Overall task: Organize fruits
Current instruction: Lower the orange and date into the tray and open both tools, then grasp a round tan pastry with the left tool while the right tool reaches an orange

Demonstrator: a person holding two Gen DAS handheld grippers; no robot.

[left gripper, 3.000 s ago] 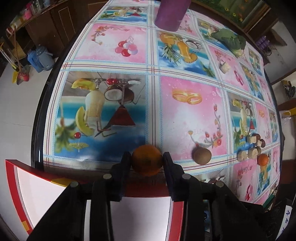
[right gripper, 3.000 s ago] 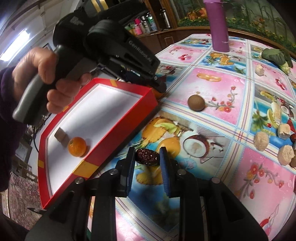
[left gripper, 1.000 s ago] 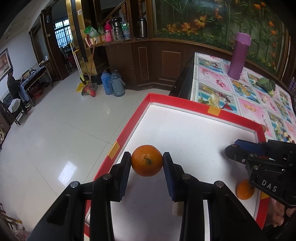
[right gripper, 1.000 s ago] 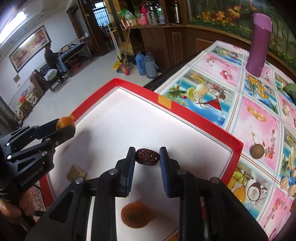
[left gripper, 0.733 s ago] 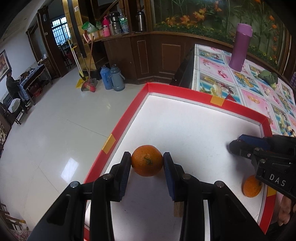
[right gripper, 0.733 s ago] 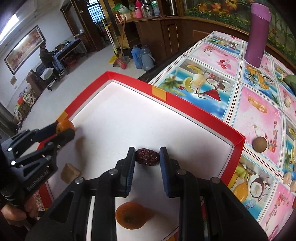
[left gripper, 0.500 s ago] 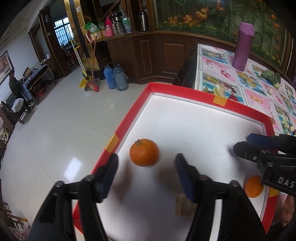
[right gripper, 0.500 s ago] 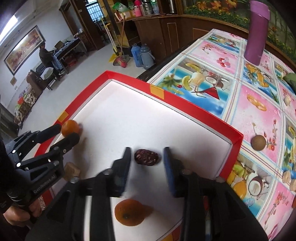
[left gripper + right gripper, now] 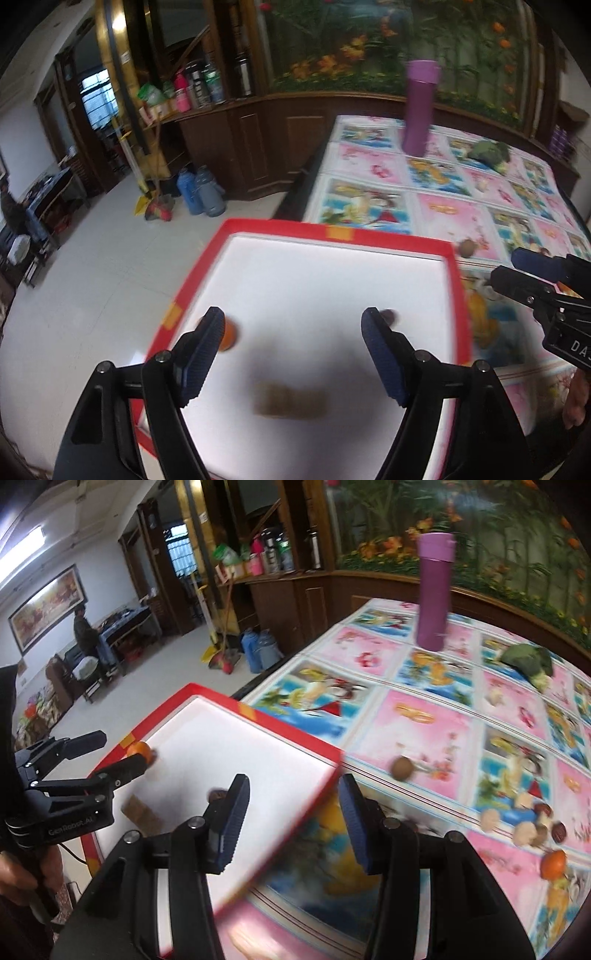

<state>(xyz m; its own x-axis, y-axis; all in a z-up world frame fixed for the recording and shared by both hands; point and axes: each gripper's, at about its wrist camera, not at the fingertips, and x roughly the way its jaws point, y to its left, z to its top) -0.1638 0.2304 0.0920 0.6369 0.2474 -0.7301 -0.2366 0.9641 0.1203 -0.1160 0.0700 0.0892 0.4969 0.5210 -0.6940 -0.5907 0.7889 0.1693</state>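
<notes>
A red-rimmed white tray (image 9: 332,233) (image 9: 295,738) sits at the table's near edge. In it lie an orange (image 9: 228,334) (image 9: 140,750) by the left rim, a dark red date (image 9: 388,315) (image 9: 217,795) and a brown block (image 9: 291,400) (image 9: 142,812). My left gripper (image 9: 293,328) is open and empty above the tray; it also shows in the right wrist view (image 9: 114,755). My right gripper (image 9: 293,812) is open and empty over the tray's right rim. On the table lie a brown round fruit (image 9: 402,768) and another orange (image 9: 553,864).
A purple bottle (image 9: 435,590) stands at the far side of the patterned tablecloth. A green vegetable (image 9: 526,662) lies to its right. Several pale and dark pieces (image 9: 524,823) are grouped at the right. The floor drops off left of the tray.
Both grippers opened and let go: the orange and the date now lie in the tray. Both grippers have pulled back and up, the right one swinging toward the table.
</notes>
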